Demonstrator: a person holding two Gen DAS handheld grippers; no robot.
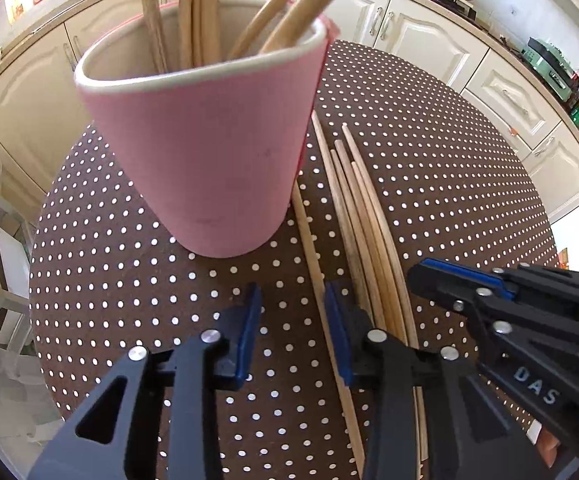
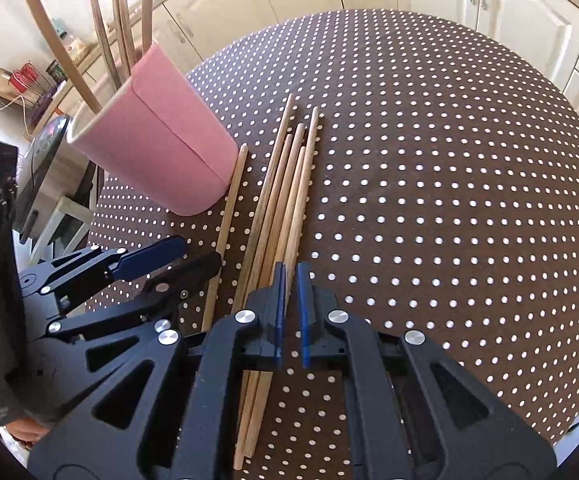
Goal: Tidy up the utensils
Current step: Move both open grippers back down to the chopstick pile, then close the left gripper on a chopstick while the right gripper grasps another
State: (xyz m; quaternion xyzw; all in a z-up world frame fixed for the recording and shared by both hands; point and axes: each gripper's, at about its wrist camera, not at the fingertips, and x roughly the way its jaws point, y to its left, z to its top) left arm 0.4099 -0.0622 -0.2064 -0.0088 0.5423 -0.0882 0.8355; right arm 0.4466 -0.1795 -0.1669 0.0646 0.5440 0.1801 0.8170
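Left tongs (image 1: 291, 328) parted, empty; right tongs (image 2: 291, 312) clenched, empty, over loose chopsticks (image 2: 285, 200) beside pink cup (image 2: 157, 152); sticks light, stiff, roll-prone, likely best pinched mid-shaft

Pink cup (image 1: 209, 152), brown white-dotted tablecloth (image 1: 449, 184)

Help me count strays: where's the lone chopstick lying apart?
The lone chopstick lies on the dotted tablecloth between the pink cup and the chopstick bundle.

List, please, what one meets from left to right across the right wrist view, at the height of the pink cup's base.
pink cup → single chopstick → bundle of chopsticks → bare dotted tablecloth
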